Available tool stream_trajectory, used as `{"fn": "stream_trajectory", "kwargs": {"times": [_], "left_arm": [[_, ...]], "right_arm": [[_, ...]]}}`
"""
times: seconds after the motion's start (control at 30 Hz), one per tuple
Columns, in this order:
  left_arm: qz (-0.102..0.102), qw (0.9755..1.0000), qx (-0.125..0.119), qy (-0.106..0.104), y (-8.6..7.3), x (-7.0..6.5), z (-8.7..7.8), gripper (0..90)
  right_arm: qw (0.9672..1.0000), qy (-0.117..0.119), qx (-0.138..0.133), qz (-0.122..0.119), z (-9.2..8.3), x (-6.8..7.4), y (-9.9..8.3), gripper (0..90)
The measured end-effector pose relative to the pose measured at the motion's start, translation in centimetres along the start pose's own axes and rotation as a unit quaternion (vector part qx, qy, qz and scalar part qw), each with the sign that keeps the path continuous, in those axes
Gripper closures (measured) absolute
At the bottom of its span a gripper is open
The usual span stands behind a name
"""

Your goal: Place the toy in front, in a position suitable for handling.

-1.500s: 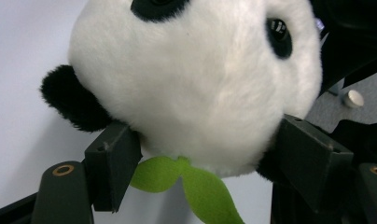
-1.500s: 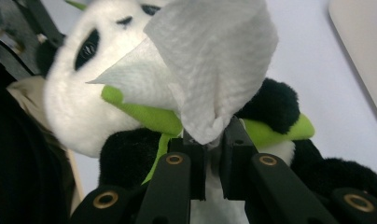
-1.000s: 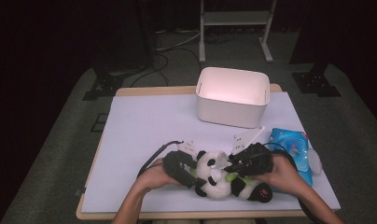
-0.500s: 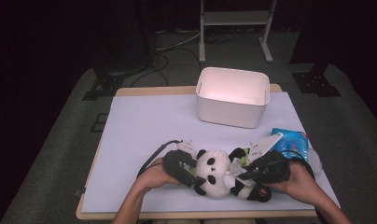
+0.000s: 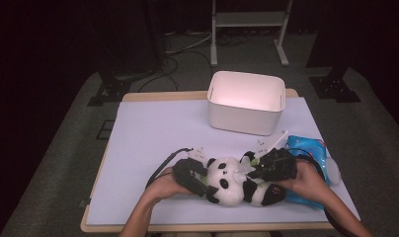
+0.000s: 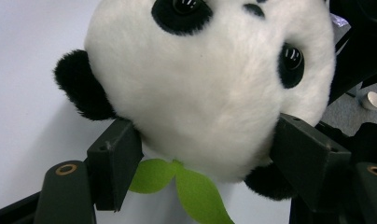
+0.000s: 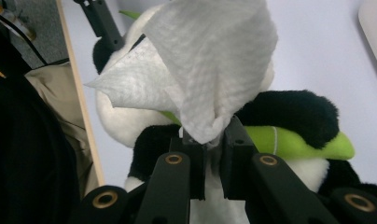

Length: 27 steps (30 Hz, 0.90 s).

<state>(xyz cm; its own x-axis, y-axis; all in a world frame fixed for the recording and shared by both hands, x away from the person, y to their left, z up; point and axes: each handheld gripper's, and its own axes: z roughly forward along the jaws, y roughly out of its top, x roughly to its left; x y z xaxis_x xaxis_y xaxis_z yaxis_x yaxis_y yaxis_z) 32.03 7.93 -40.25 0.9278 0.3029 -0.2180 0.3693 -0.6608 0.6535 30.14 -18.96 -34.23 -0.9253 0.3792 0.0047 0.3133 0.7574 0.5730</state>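
We see one panda [image 5: 233,181] — left gripper [image 6: 206,154] clamping its head, right gripper [image 7: 213,140] at 3 o'clock pinching one tissue [image 7: 200,74].

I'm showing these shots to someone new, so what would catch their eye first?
Most likely the plush panda lying at the near edge of the table, its white head clamped by the left gripper. Next, the white wipe pinched in the right gripper and held over the panda. Behind them a white bin stands at the table's far edge, with a blue packet at the right.
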Motion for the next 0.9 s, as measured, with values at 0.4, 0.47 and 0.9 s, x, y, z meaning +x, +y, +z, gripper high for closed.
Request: {"fn": "stream_trajectory", "kwargs": {"times": [0.4,0.47,0.9], "left_arm": [[-0.009,0.9999,-0.009,0.007,-0.4,0.6,0.2,23.9],[-0.011,0.9999,-0.01,0.008,-0.3,0.6,0.2,24.5],[-0.023,0.9996,-0.017,0.007,-0.4,0.7,0.2,24.4]], "right_arm": [[0.9999,-0.007,-0.003,0.008,0.7,-1.5,1.7,81.8],[0.9998,0.0,-0.02,0.001,0.4,-1.0,2.4,81.9],[0.9977,0.028,0.013,-0.061,2.9,2.7,5.3,81.8]]}}
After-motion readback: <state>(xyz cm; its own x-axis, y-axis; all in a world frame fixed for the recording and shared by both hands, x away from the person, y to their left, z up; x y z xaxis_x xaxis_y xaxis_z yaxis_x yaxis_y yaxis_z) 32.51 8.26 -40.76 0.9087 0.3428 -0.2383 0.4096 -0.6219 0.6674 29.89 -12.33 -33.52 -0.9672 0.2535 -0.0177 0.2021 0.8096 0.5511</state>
